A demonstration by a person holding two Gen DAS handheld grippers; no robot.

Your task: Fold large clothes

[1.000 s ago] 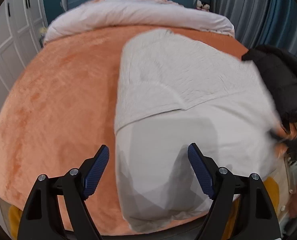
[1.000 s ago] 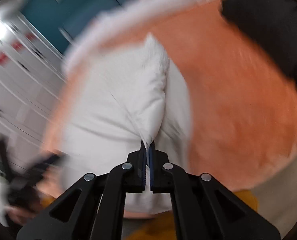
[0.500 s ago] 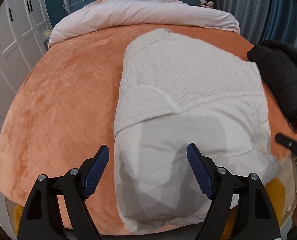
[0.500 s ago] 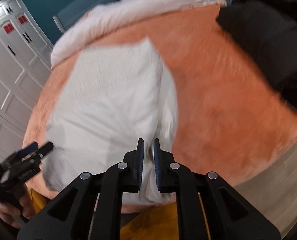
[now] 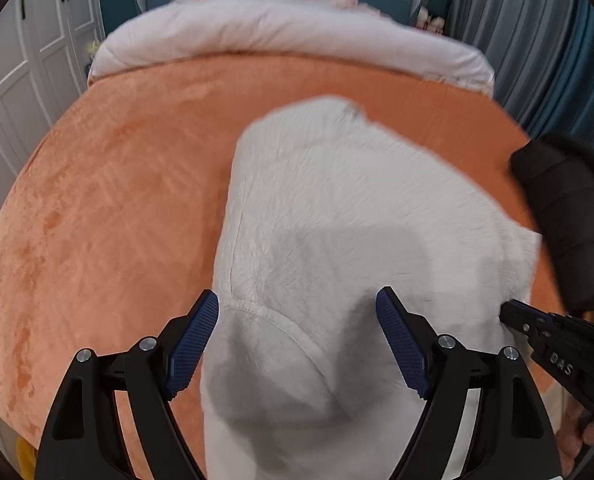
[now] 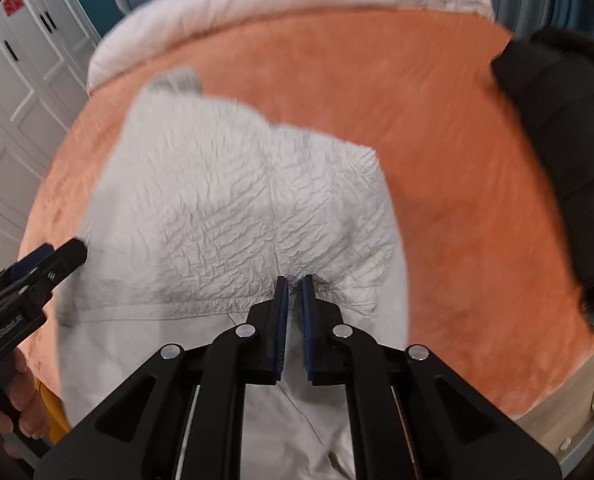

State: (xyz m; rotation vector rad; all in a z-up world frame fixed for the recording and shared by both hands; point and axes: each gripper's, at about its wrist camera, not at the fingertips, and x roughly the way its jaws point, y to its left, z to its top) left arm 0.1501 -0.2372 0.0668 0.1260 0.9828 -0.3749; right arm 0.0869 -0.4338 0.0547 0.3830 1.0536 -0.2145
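Left wrist view shows my left gripper (image 5: 297, 316) held over the near end of the white garment (image 5: 337, 208), its blue pads spread wide apart, one on each side of the cloth below; the jaws have just been opening further and nothing is pinched between them. The garment lies lengthwise on the orange bedspread (image 5: 109, 184), its far end bunched and rounded and its near end hanging toward me over the bed's edge. A white duvet (image 5: 281, 28) is rolled along the head of the bed, and a black puffer jacket (image 5: 569, 208) sits at the right edge, just beside the garment. From this side I see my right gripper (image 5: 511, 314) with its tip at the garment's right edge. In the right wrist view the right gripper (image 6: 291, 286) has its pads drawn nearly together with only a thin slit showing, and a puckered ridge of the white garment (image 6: 233, 216) rises right at the fingertips; it looks pinched there, though blur keeps me from being sure. The crinkled upper layer lies folded over a smoother lower layer. My left gripper (image 6: 63, 254) enters at the left edge, near the garment's side.
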